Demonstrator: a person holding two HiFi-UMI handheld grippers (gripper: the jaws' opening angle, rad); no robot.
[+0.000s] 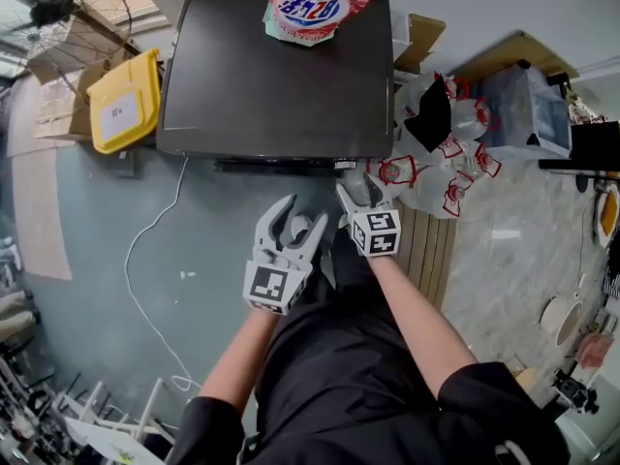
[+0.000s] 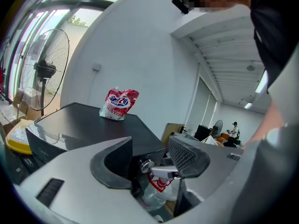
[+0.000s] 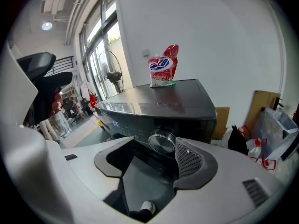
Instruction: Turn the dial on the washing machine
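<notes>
While the head view looks down, the washer fills 12 o'clock with a red-and-white pouch on its glossy dark lid. A yellow bin sits at 10 o'clock and clear bags at 2 o'clock; their contents are unclear. The left gripper hangs back, and the right gripper is at the washer's front edge.

The left gripper view shows wide, empty jaws, with the small dial beyond them.

Only the right gripper view shows the dial plainly. It is round, metallic and ridged, at 12 o'clock of the wide jaws, just beside the meshed pad.
</notes>
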